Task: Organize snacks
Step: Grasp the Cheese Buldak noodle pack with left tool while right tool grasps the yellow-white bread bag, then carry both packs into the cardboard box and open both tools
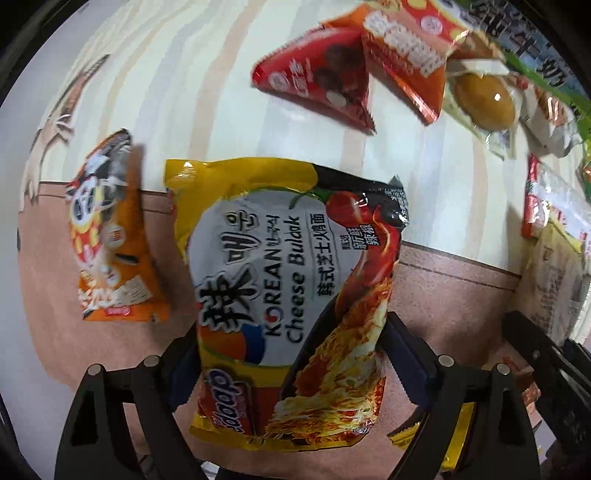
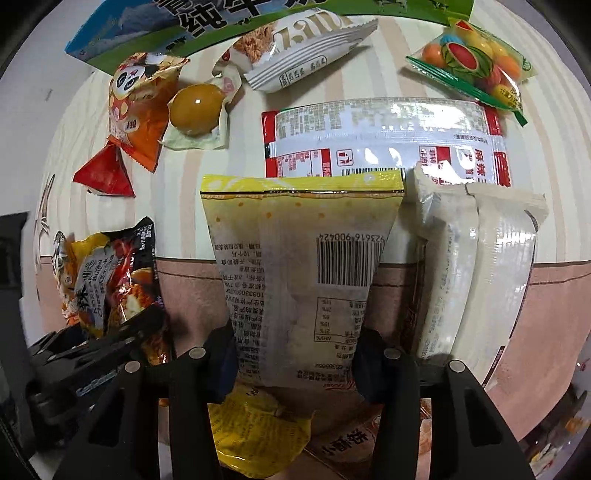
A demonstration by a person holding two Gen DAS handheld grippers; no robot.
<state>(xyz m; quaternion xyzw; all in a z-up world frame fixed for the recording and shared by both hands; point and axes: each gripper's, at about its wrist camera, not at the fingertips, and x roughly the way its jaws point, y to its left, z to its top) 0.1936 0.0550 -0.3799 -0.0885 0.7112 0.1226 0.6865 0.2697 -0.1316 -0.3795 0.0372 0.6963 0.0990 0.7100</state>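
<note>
A yellow and black Korean cheese noodle packet [image 1: 280, 280] stands between the fingers of my left gripper [image 1: 291, 354], and the pads pinch its lower sides. The same noodle packet [image 2: 110, 273] shows at the left of the right wrist view, held tilted above the cloth. My right gripper [image 2: 295, 365] is shut on a pale yellow snack bag [image 2: 295, 266]. That bag's back faces the camera, showing a barcode and small print. Another yellow packet [image 2: 258, 432] lies under it.
On the striped cream cloth with a pink band [image 1: 461, 288] lie an orange snack bag [image 1: 107, 236], a red triangular packet [image 1: 317, 85] and a wrapped brown egg [image 1: 484, 101]. A red-and-white packet [image 2: 384, 136], white wrapped bars [image 2: 480, 273], a fruit candy bag [image 2: 476, 62] and a blue-green milk carton [image 2: 221, 22] are also there.
</note>
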